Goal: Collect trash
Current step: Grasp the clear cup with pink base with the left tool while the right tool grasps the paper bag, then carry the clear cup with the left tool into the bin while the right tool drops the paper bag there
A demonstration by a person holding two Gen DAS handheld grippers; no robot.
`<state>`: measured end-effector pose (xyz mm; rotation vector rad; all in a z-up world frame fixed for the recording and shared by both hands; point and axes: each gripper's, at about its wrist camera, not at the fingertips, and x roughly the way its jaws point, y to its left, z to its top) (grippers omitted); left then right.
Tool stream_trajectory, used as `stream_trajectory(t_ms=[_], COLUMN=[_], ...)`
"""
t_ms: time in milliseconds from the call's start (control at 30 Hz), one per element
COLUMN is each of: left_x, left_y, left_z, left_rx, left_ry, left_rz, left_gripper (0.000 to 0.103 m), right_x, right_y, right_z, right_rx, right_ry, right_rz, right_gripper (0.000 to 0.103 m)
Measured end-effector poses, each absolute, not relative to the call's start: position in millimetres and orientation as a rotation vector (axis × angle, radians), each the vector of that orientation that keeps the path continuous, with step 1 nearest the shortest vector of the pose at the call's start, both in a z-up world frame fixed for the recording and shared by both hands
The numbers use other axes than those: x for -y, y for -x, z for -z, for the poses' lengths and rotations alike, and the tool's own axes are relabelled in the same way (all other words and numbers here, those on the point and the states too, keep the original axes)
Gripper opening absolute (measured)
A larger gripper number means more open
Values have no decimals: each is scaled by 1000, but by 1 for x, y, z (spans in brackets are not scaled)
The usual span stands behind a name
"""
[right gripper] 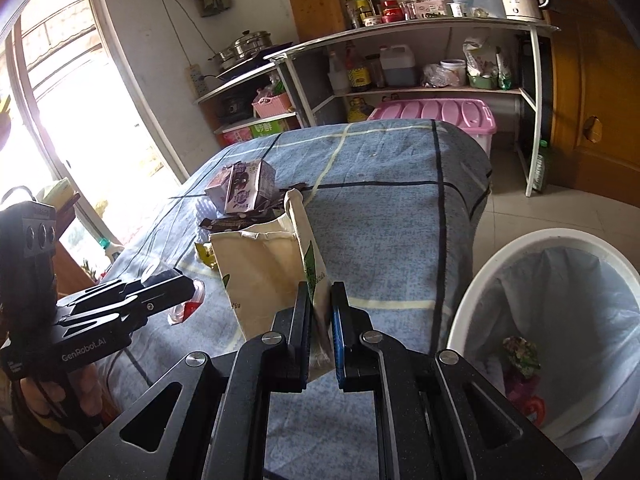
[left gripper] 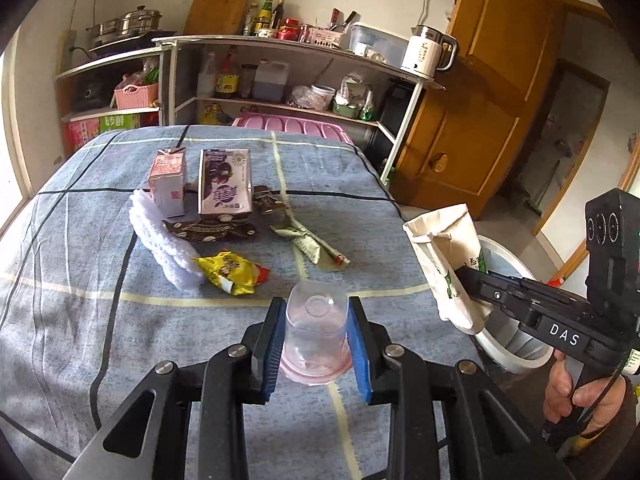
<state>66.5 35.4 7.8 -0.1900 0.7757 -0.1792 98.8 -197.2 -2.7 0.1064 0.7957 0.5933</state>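
Both hand-held grippers held trash above the blue plaid counter (left gripper: 120, 280).
The left hand-held gripper (left gripper: 316, 308) clamped a clear plastic cup (left gripper: 314, 332); the right hand-held gripper (right gripper: 320, 300) pinched a cream cloth bag (right gripper: 260, 264) beside the white bin (right gripper: 560, 320).

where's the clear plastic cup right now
In the left wrist view the plastic cup lies on its side between the left gripper fingers, above the blue checked tablecloth, nearer than the yellow snack wrapper.

Two cartons (left gripper: 167, 181) (left gripper: 225, 182), four wrappers (left gripper: 230, 272) (left gripper: 211, 232) (left gripper: 311, 243) (left gripper: 267, 199), one clear cup (left gripper: 315, 336), one white cloth (left gripper: 162, 236), one bag (left gripper: 448, 264), one bin (right gripper: 560, 320), two grippers (left gripper: 316, 344) (right gripper: 320, 340)
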Motion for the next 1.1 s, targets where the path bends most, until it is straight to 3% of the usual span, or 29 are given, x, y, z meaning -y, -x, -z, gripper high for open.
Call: stream_trajectory(t_ms=[700,1100], left_x=[97,171], left_y=[-92,-112], left_z=[-25,-2], left_rx=[-768,-841], left_ry=[69,25], left_rz=[440,554], left_gripper=[31,31], right_x=[322,376], right_y=[-73,-76], right_z=[-16,12], right_rx=[-733,-810], right_ry=[-179,-157], right_rz=[-305,-135], right_gripper=[10,10])
